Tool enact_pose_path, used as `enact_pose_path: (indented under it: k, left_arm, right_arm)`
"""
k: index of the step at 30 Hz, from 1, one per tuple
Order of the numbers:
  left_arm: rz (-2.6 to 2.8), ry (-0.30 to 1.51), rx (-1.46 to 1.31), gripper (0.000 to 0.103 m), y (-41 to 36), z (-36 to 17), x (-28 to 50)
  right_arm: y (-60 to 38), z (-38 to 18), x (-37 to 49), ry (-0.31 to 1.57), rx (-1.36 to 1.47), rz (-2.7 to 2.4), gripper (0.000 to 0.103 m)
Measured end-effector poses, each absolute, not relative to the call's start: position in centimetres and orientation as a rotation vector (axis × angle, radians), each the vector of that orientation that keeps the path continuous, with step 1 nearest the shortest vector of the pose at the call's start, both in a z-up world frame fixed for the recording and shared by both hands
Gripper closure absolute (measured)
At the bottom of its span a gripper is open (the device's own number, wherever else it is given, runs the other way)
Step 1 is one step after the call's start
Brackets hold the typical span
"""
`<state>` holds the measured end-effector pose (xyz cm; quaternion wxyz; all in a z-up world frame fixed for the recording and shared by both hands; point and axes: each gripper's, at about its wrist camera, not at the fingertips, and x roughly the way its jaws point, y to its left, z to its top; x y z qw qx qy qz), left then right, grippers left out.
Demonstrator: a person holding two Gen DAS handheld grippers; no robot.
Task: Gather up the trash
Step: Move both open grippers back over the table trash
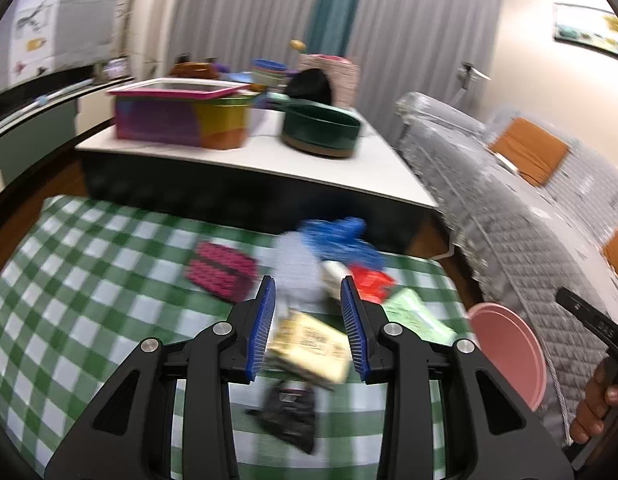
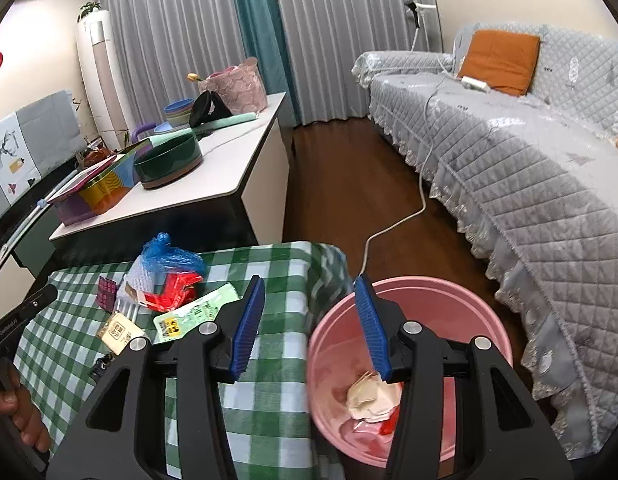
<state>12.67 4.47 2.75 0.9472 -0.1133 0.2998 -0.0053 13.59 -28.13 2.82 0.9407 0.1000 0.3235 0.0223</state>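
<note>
Trash lies in a heap on the green checked tablecloth (image 2: 269,264): a blue plastic bag (image 2: 169,256), a red packet (image 2: 171,294), a green packet (image 2: 197,312), a magenta wrapper (image 2: 107,292), a cream packet (image 2: 119,330) and a black wrapper (image 2: 103,366). My left gripper (image 1: 307,284) hovers open over this heap. The cream packet (image 1: 309,344) shows between its jaws but lies on the cloth; the picture is motion-blurred. My right gripper (image 2: 309,284) stands open and empty above the table's right edge and the pink bin (image 2: 429,292). Crumpled paper (image 2: 369,396) lies in the bin.
Behind the cloth stands a white low table (image 2: 229,168) with a colourful box (image 2: 97,192) and a green pot (image 2: 169,164). A grey quilted sofa (image 2: 529,152) fills the right. A white cable (image 2: 401,216) runs over the wooden floor. A hand (image 1: 597,404) holds the right gripper.
</note>
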Motion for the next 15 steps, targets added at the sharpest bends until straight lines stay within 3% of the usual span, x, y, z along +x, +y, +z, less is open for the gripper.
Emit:
enact_pose_path:
  k: [7,15]
  left_arm:
    - [0.056,0.640,-0.279,0.069,8.6,0.8,12.4]
    - [0.021,0.696,-0.266,0.070,8.4,-1.9,11.2]
  right_arm:
    - [-23.9,1.6,14.9,0.694,0.157,0.109,0.058]
    - [-18.4,-0.3,15.5,0.744,0.080,0.215,0.058]
